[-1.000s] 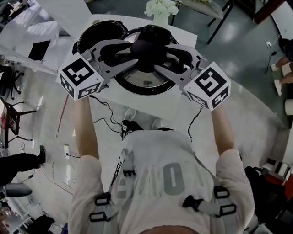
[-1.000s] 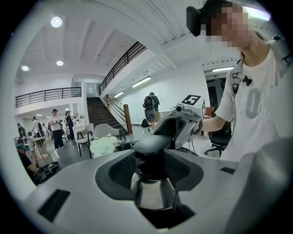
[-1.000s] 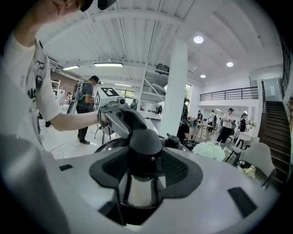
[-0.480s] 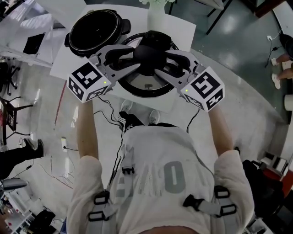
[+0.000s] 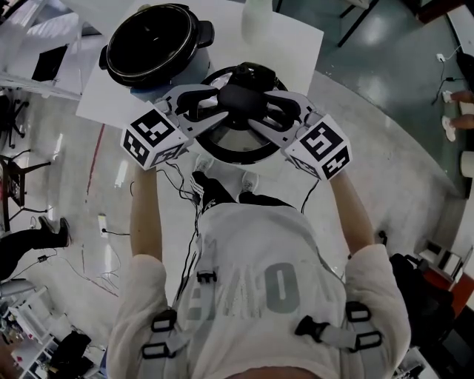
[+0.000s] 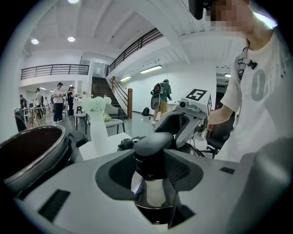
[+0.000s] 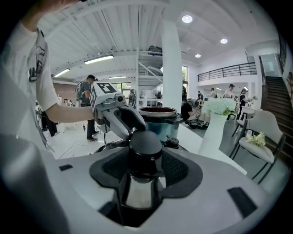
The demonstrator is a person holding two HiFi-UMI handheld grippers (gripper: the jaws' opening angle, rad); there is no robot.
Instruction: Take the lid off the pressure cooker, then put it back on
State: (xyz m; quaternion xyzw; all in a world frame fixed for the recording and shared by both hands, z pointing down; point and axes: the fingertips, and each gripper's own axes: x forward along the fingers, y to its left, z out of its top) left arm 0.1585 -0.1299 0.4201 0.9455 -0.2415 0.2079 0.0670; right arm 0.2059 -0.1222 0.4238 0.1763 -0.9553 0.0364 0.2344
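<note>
The round lid (image 5: 238, 141), steel with a black rim, hangs level over the front edge of the white table (image 5: 296, 52). Its black knob (image 5: 241, 96) is clamped from both sides. My left gripper (image 5: 222, 101) is shut on the knob from the left, and my right gripper (image 5: 261, 104) is shut on it from the right. The knob (image 6: 153, 142) fills the left gripper's jaws in the left gripper view. In the right gripper view the knob (image 7: 145, 142) sits likewise between the pads. The open pressure cooker pot (image 5: 152, 46) stands at the table's back left, apart from the lid.
A white vase (image 5: 257, 18) with pale flowers (image 7: 222, 106) stands at the back of the table, right of the pot. Cables trail on the floor (image 5: 174, 196) under the table's front edge. People and chairs (image 7: 258, 137) are farther off in the hall.
Both grippers have come down and toward me with the lid held between them. The lid now sits lower, clear of the pot and in front of it.
</note>
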